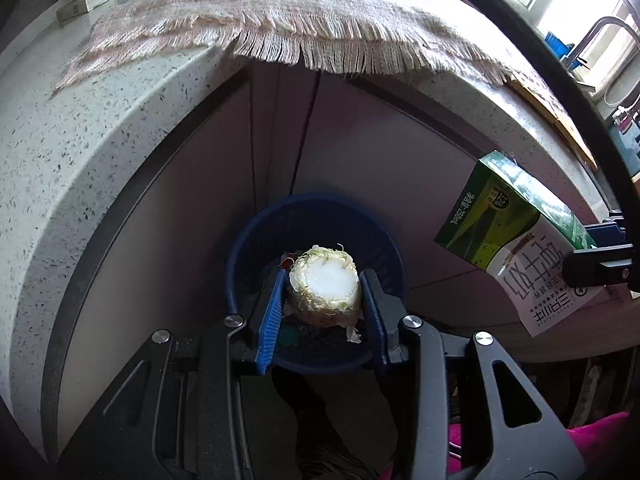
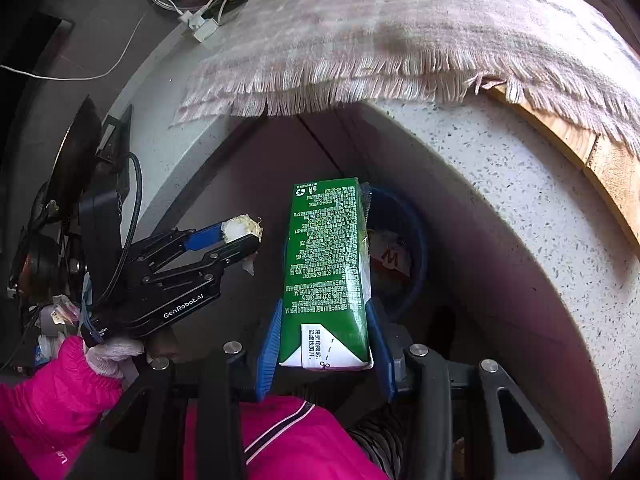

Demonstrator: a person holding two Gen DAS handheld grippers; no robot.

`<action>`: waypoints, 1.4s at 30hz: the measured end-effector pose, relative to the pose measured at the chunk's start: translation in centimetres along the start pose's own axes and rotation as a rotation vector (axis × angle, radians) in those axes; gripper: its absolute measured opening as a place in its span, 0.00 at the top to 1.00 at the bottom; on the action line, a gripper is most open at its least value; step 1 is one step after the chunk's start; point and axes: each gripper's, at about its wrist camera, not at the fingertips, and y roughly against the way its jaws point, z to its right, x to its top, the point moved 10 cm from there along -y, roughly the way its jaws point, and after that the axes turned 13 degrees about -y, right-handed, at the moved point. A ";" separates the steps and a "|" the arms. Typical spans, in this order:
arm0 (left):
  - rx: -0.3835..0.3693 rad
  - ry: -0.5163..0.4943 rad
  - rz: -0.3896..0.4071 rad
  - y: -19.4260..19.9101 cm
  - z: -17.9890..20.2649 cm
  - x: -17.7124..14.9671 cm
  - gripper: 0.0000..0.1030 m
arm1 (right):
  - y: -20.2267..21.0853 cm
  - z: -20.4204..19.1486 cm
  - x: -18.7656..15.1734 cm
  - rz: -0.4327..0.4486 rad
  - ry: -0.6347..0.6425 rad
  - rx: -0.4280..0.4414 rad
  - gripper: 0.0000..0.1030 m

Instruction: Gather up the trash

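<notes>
Trash is already in hand on both sides. Left gripper [image 1: 323, 300] has its fingers closed on a cut vegetable stump [image 1: 324, 284], held directly above the blue bin [image 1: 240, 264] on the floor below the surface's front edge. Right gripper [image 2: 323, 336] pinches a green drink carton [image 2: 326, 256] by its lower end, also near the bin. Some scraps already lie inside. Judging from this, dropping both items remains, and the surface shows only a fringed cloth [image 1: 280, 12].

Green carton [image 2: 326, 264], blue bin [image 1: 256, 236] (speckled counter [image 1: 60, 152]).
</notes>
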 end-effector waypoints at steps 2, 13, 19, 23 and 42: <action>0.006 0.001 -0.009 -0.6 -0.1 -0.3 0.63 | -1.0 0.2 -0.1 -0.012 0.008 -0.020 0.60; 0.033 -0.008 -0.014 -2.3 -0.4 0.3 0.63 | -4.9 2.0 -0.2 -0.061 -0.004 -0.089 0.60; 0.042 -0.006 -0.015 -2.6 -0.5 0.7 0.63 | -5.9 2.3 -0.1 -0.071 -0.004 -0.103 0.59; 0.046 0.005 -0.018 -2.6 -1.0 1.0 0.63 | -6.2 2.2 0.1 -0.072 -0.001 -0.107 0.59; 0.072 0.018 0.012 -0.1 -1.4 3.3 0.43 | -4.2 1.0 1.3 -0.036 -0.005 -0.066 0.50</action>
